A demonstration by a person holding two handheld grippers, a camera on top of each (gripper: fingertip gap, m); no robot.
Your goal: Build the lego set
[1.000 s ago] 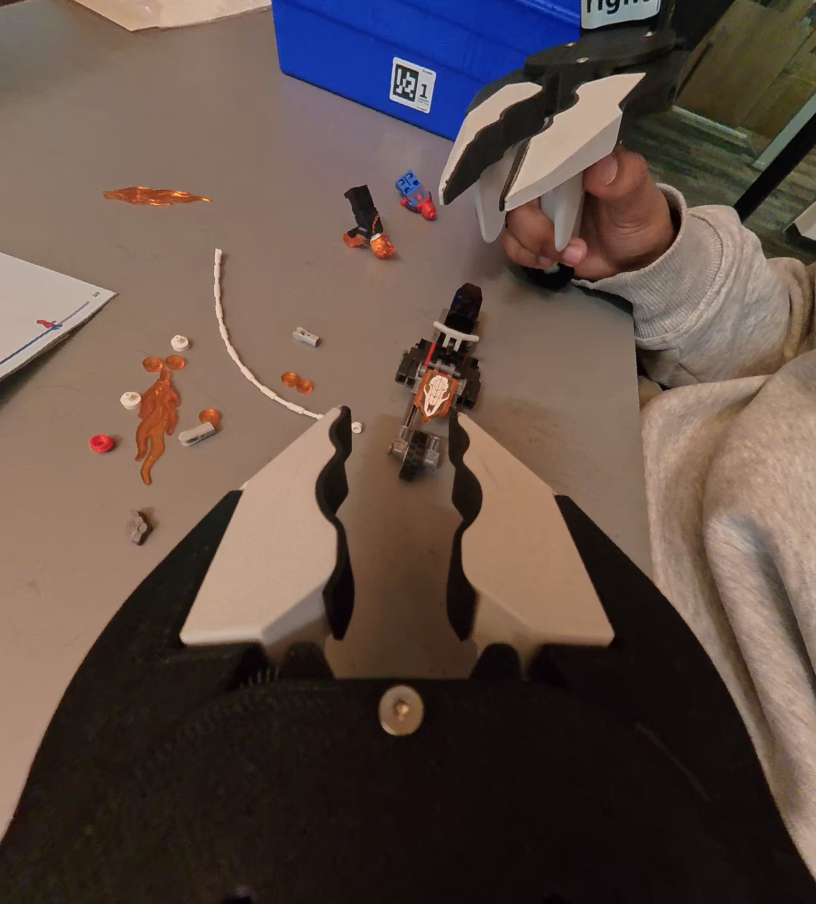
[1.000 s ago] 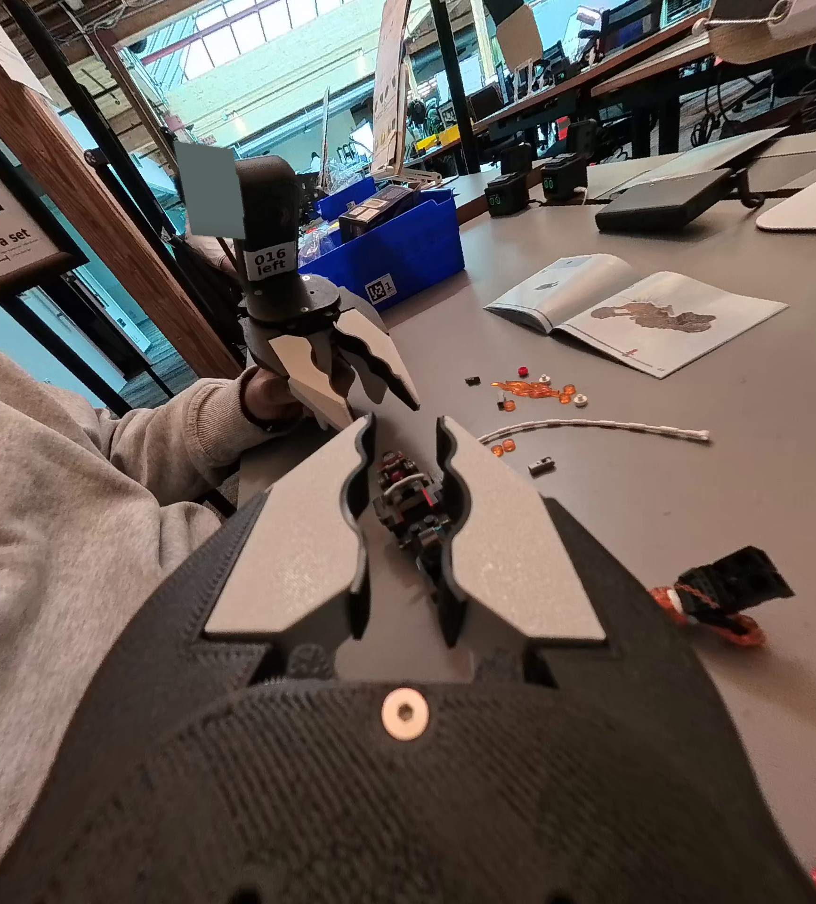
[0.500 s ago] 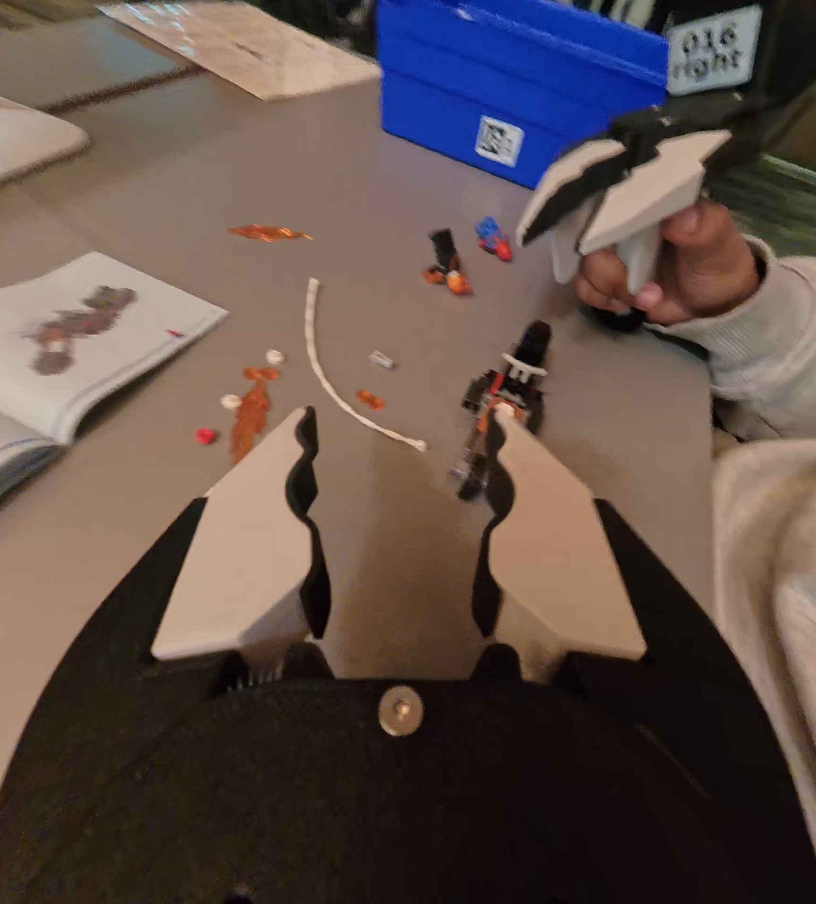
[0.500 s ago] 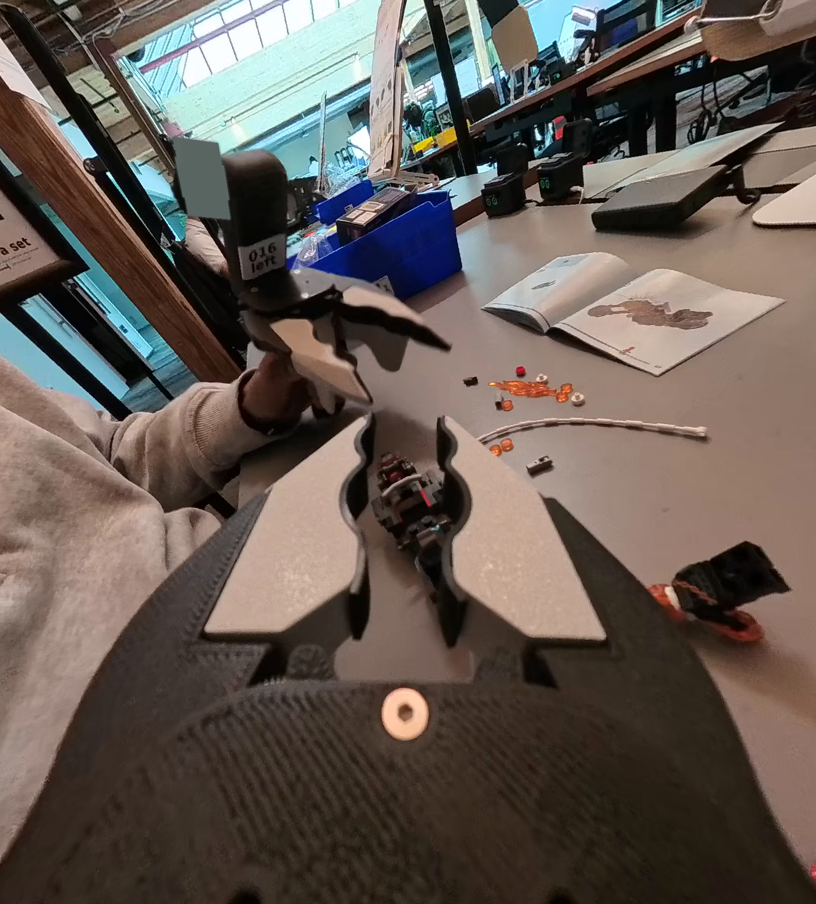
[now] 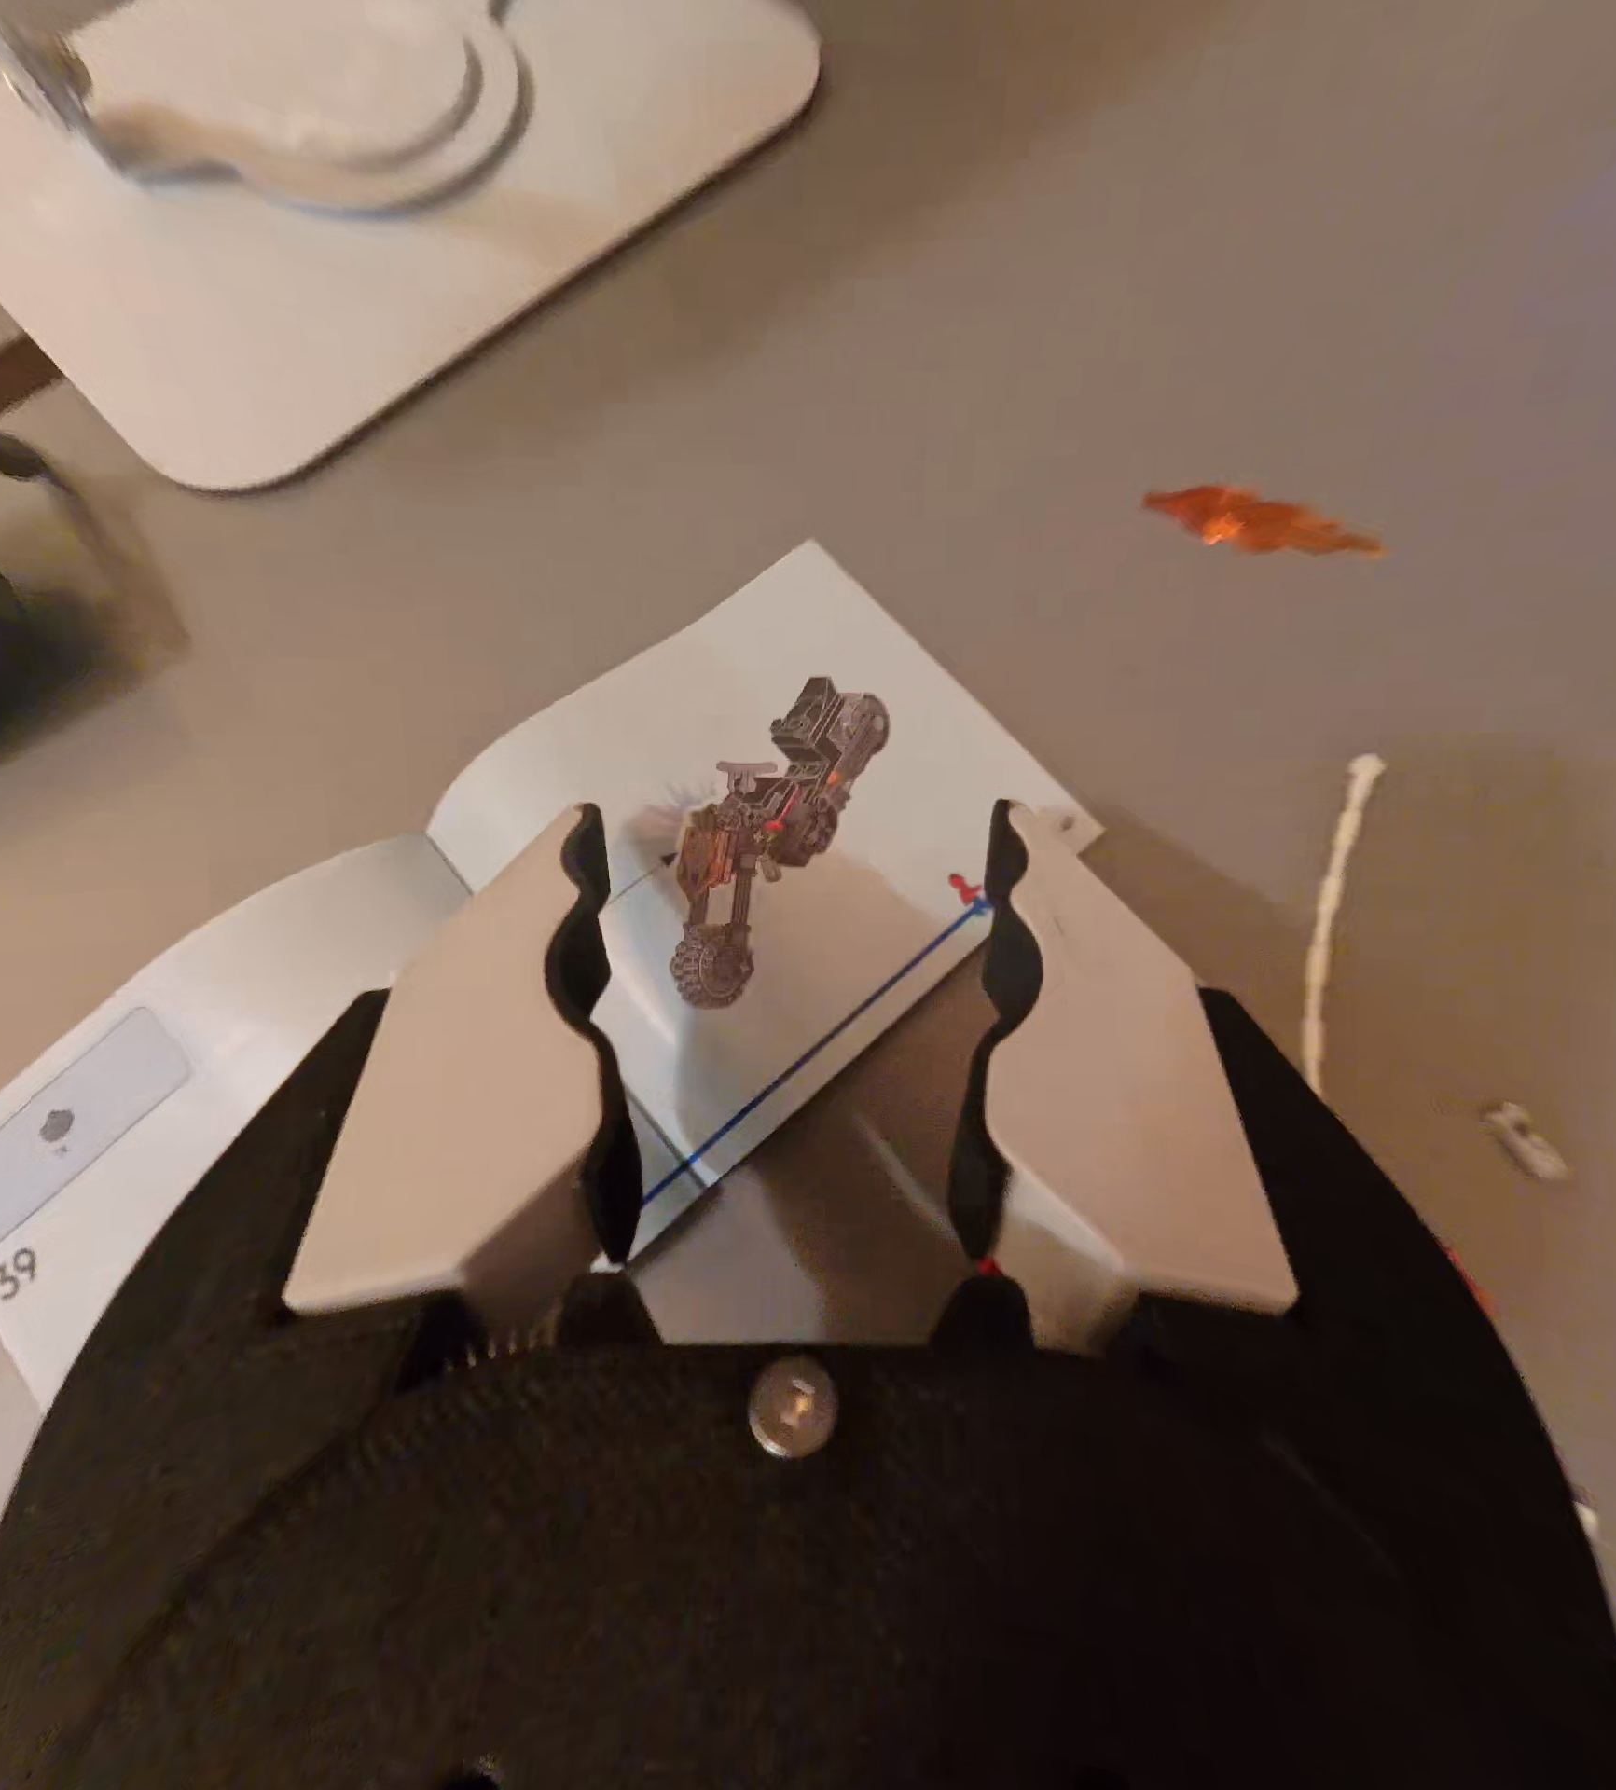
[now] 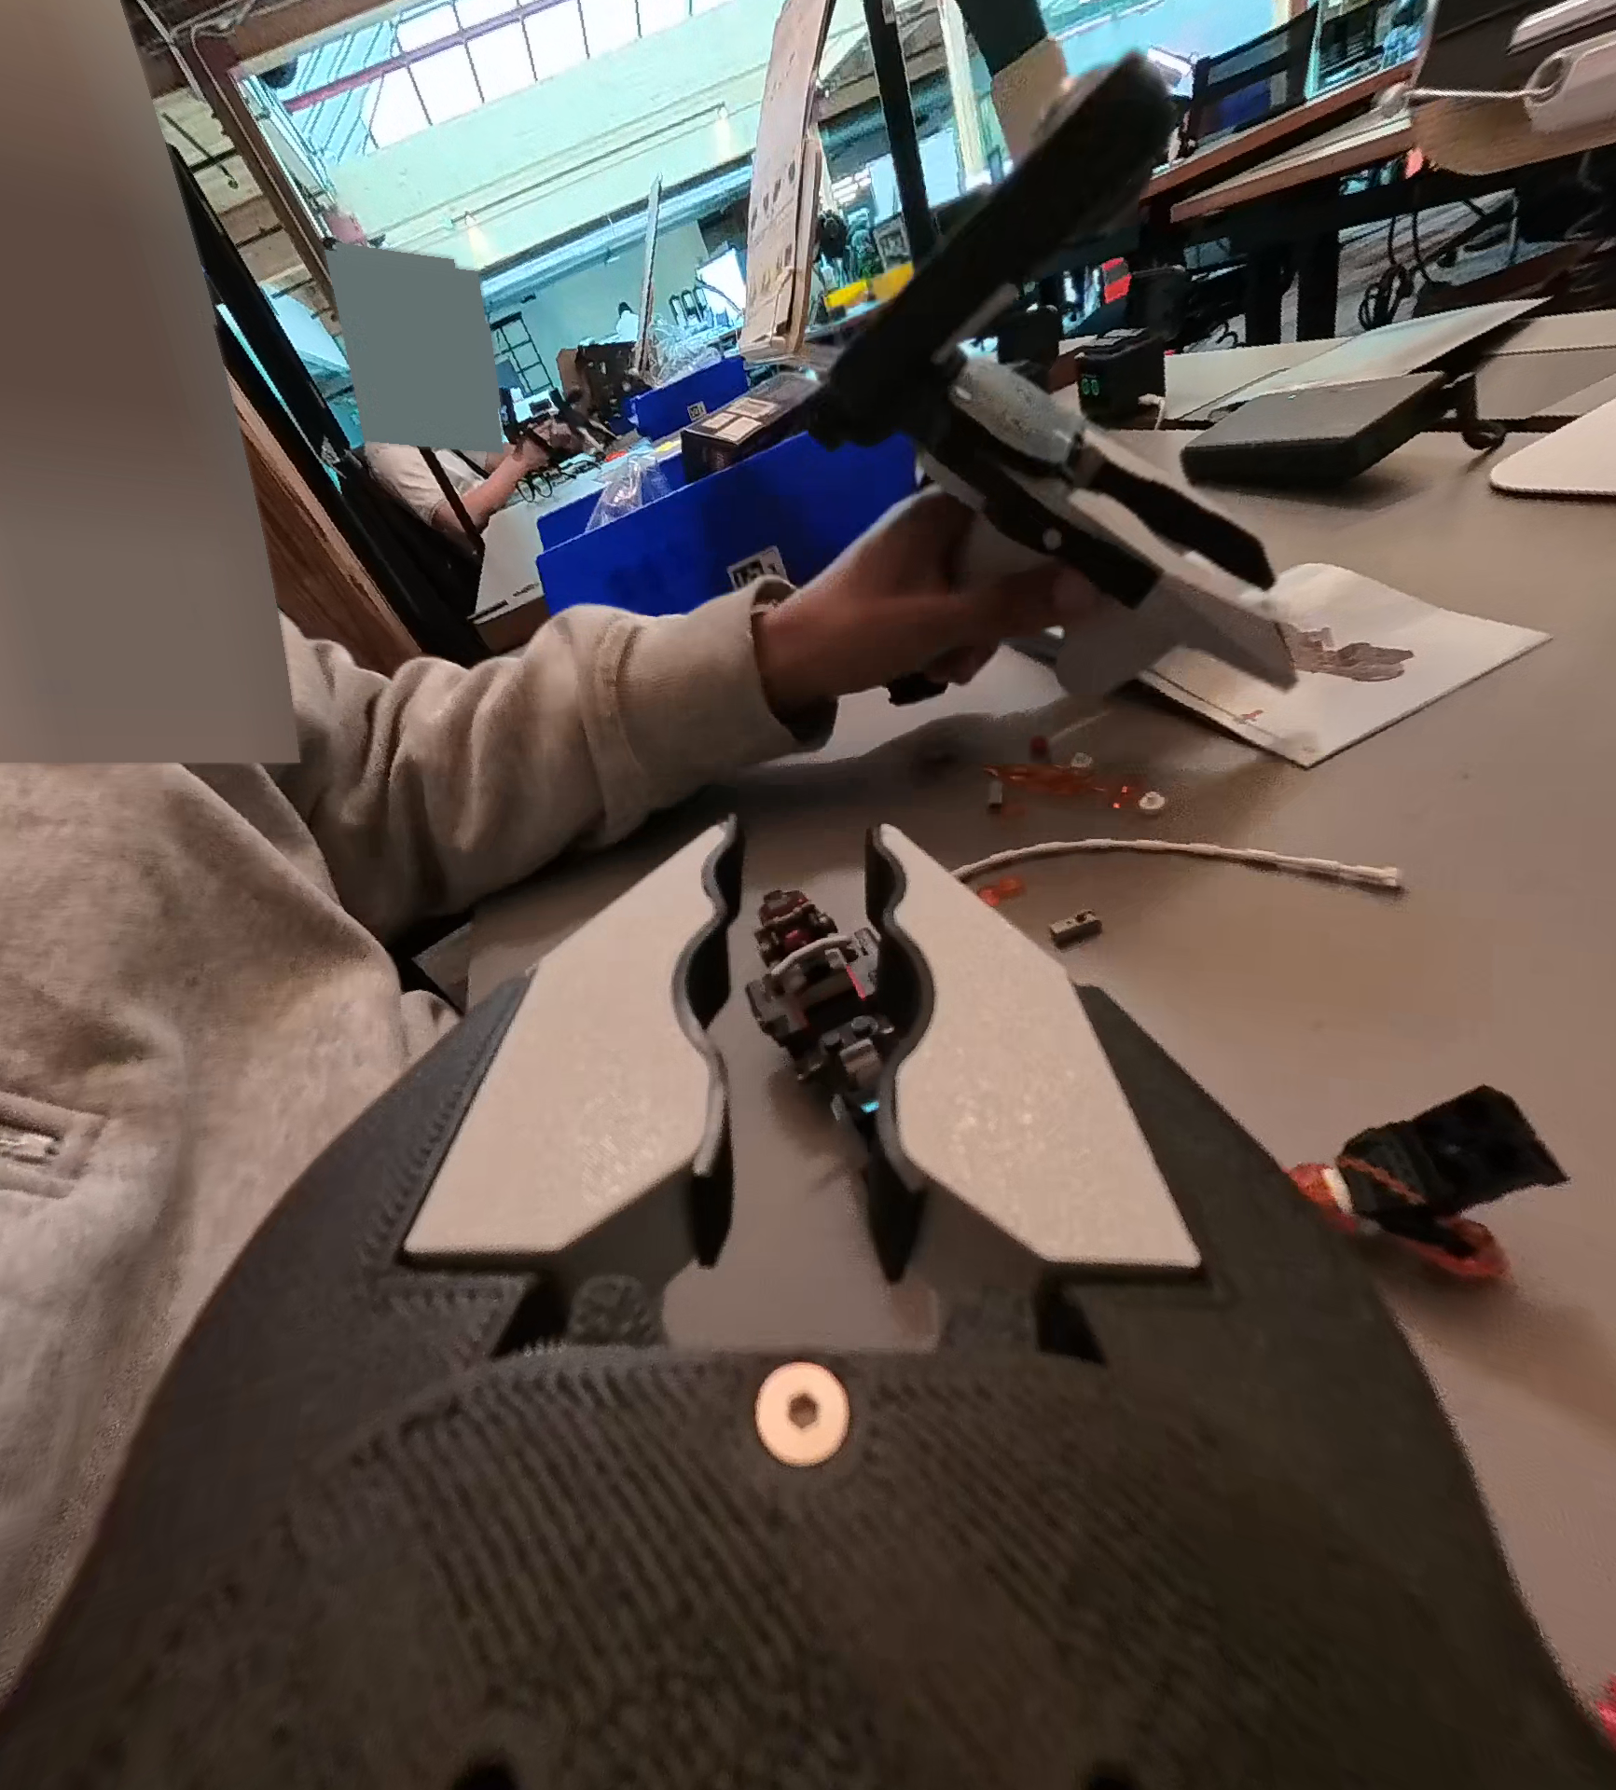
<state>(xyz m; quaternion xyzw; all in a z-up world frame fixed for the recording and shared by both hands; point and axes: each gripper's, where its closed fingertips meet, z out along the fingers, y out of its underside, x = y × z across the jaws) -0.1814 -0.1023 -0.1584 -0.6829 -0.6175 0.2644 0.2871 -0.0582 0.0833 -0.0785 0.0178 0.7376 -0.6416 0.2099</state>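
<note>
While the half-built motorcycle sits between the narrow right gripper, many loose pieces remain and the wide, empty left gripper hovers over the instruction booklet.

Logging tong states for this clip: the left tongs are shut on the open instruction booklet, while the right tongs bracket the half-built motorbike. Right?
Not quite. The left tongs are open and empty, hovering over the open instruction booklet, as the left wrist view shows. The right tongs do bracket the half-built motorbike.
</note>
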